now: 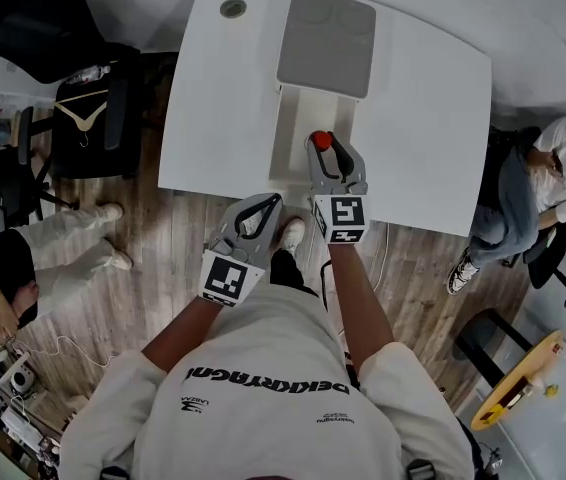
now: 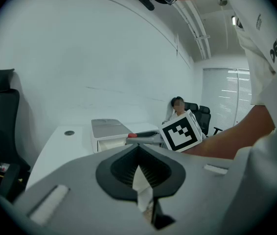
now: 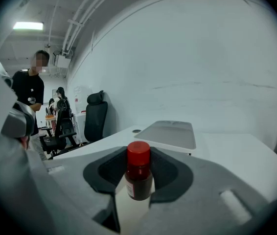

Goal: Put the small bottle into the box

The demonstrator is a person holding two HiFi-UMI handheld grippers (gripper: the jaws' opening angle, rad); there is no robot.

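Observation:
A small dark bottle with a red cap (image 3: 138, 175) stands upright between the black pads of my right gripper (image 3: 139, 182), which is shut on it. In the head view the bottle (image 1: 320, 140) and right gripper (image 1: 327, 146) hang over the near end of the white box (image 1: 295, 133). The box's grey lid (image 1: 326, 43) lies open behind it. My left gripper (image 1: 271, 204) hangs off the table's front edge, left of the box, jaws together and holding nothing. In the left gripper view its pads (image 2: 150, 173) meet, with the box (image 2: 106, 132) ahead.
The white table (image 1: 423, 118) has a round cable hole (image 1: 233, 8) at its far left. A black chair (image 1: 83, 118) stands to the left, and a seated person (image 1: 553, 178) is at the right. Another person's legs (image 1: 63, 238) are at the lower left.

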